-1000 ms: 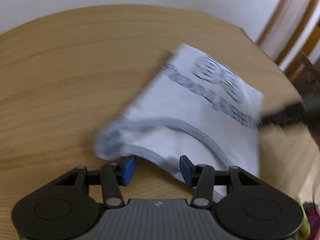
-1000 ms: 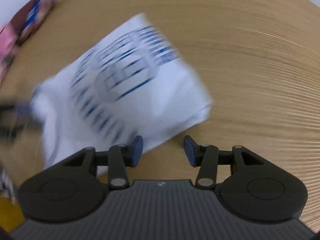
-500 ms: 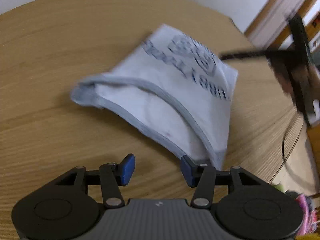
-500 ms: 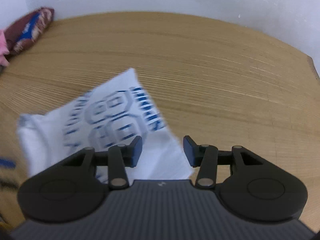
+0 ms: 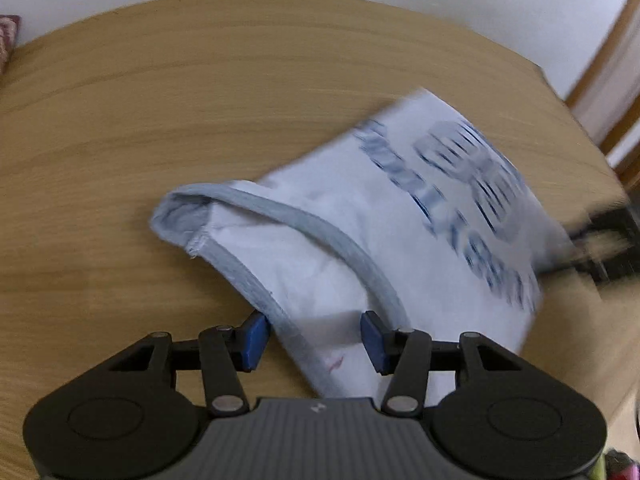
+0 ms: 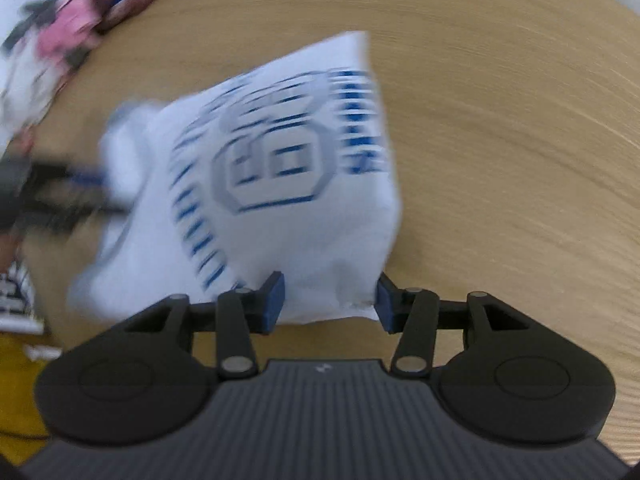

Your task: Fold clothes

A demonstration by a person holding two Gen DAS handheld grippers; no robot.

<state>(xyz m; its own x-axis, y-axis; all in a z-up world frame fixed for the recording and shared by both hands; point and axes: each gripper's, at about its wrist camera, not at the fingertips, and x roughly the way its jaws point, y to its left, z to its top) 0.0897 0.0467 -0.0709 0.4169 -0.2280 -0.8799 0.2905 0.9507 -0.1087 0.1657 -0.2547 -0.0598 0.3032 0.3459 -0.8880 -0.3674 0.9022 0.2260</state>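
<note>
A folded white T-shirt [image 5: 400, 248] with blue print and a grey neckband lies on the round wooden table [image 5: 200, 100]. My left gripper [image 5: 314, 338] is open, its blue pads on either side of the shirt's collar edge. In the right wrist view the same shirt [image 6: 280, 184] shows its blue logo, and my right gripper [image 6: 330, 300] is open with the shirt's near corner between its pads. The right gripper shows blurred at the shirt's far edge in the left wrist view [image 5: 600, 248]. The left gripper shows blurred in the right wrist view [image 6: 60, 196].
A pile of other clothes, pink and dark red [image 6: 80, 20], lies at the table's far left edge. A striped cloth [image 6: 16, 296] lies at the left. A wooden door frame [image 5: 608, 80] stands beyond the table on the right.
Both grippers have moved in on the shirt. The collar edge now sits between the left pads and the opposite corner between the right pads. Both stay open.
</note>
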